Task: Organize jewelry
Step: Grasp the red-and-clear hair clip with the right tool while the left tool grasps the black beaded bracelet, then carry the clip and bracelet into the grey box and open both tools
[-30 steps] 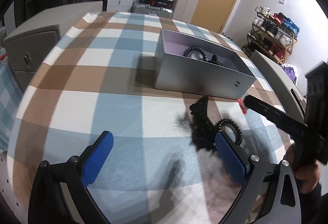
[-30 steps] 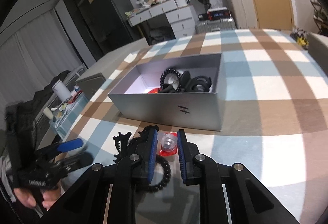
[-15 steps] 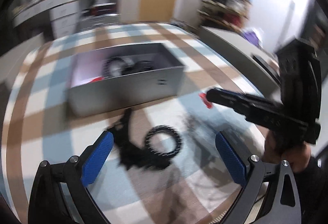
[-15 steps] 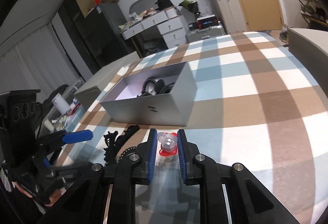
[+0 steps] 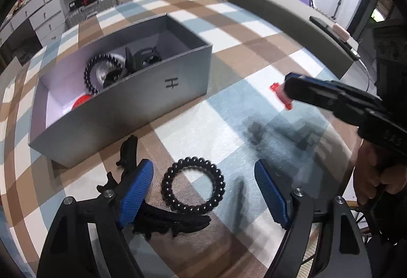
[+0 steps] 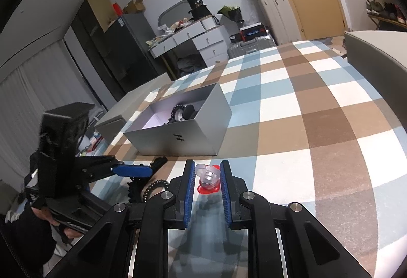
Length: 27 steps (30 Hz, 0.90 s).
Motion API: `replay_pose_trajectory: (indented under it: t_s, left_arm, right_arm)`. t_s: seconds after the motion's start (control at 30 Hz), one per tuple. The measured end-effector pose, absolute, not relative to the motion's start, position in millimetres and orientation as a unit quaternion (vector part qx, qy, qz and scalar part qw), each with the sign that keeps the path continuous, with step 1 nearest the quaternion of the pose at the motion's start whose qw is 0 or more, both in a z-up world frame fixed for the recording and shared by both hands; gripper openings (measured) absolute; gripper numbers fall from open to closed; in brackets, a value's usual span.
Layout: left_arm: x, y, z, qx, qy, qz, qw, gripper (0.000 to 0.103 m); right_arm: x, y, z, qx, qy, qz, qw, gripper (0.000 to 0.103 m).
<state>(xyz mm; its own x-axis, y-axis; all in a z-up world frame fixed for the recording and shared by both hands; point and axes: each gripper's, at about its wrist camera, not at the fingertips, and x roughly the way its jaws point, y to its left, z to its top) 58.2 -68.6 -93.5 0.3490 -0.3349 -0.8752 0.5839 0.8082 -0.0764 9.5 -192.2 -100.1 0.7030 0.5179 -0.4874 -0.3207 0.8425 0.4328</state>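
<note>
A black bead bracelet (image 5: 193, 185) lies on the checked cloth between the blue pads of my left gripper (image 5: 203, 191). Its jaws are closing, and neither pad touches the beads. A black claw hair clip (image 5: 162, 219) lies under the left pad. My right gripper (image 6: 208, 180) is shut on a clear and red ring-like piece (image 6: 208, 177), held above the cloth; the same piece (image 5: 281, 95) shows at its tip in the left wrist view. The grey open box (image 5: 142, 90) holds another bead bracelet (image 5: 101, 72), dark clips and something red (image 5: 81, 102).
The checked cloth (image 6: 318, 130) covers a wide table. A grey padded edge (image 5: 292, 16) runs along the right side. A phone (image 5: 323, 22) rests on it. Drawers, suitcases and a shoe rack stand beyond the table.
My left gripper swung round over the bracelet and clip and its pads came closer together. The right gripper drew back from the box with the red and clear piece still in it.
</note>
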Motion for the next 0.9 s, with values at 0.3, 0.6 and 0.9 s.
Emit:
replay_pose_trajectory:
  t_s: [0.3, 0.6, 0.9]
  left_arm:
    - [55.8, -72.0, -103.4, 0.158, 0.499, -0.270, 0.808, 0.048]
    - [51.6, -75.4, -96.9, 0.169, 0.497, -0.270, 0.808, 0.036]
    - [47.0, -63.3, -77.1, 0.114, 0.462, -0.276, 0.835, 0.034]
  right_arm:
    - [9.3, -192.6, -103.0, 0.163, 0.308, 0.239, 0.907, 0.019]
    - [9.1, -191.5, -103.6, 0.165, 0.307, 0.240, 0.906, 0.019]
    - [7.9, -186.5, -101.4, 0.159, 0.310, 0.235, 0.907, 0.019]
